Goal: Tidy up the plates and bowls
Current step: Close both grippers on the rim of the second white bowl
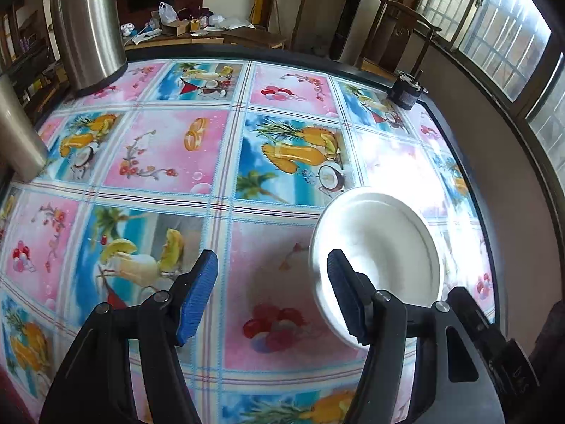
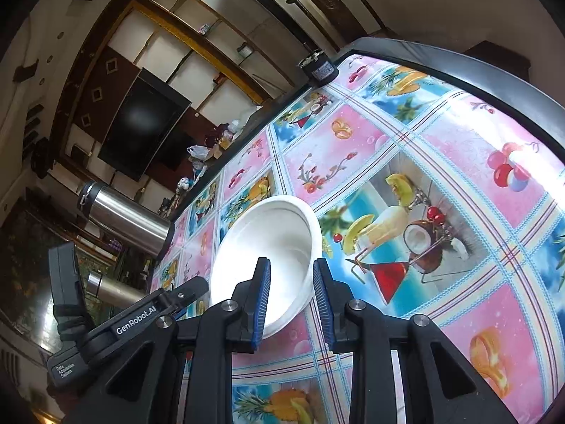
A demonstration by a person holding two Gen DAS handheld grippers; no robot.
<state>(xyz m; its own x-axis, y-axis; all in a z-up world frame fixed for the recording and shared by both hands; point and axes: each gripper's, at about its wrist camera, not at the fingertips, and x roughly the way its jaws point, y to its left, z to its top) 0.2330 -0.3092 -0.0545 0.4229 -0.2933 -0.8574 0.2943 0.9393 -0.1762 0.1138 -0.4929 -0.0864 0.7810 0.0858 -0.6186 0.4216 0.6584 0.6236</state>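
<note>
A white bowl (image 1: 388,247) stands on the fruit-print tablecloth (image 1: 169,148), right of centre in the left wrist view. My left gripper (image 1: 272,261) hovers open just left of it with nothing between its blue pads; its right finger (image 1: 344,296) overlaps the bowl's near rim. In the right wrist view the same bowl (image 2: 268,240) lies straight ahead. My right gripper (image 2: 292,265) straddles its near rim, one finger (image 2: 261,304) inside and the other outside, narrowed onto the wall.
Two steel flasks (image 1: 88,24) (image 1: 17,134) stand at the table's far left, also seen as flasks (image 2: 127,215) in the right view. A small dark jar (image 1: 406,90) sits at the far right corner. A wooden chair (image 1: 406,24) stands beyond the table edge.
</note>
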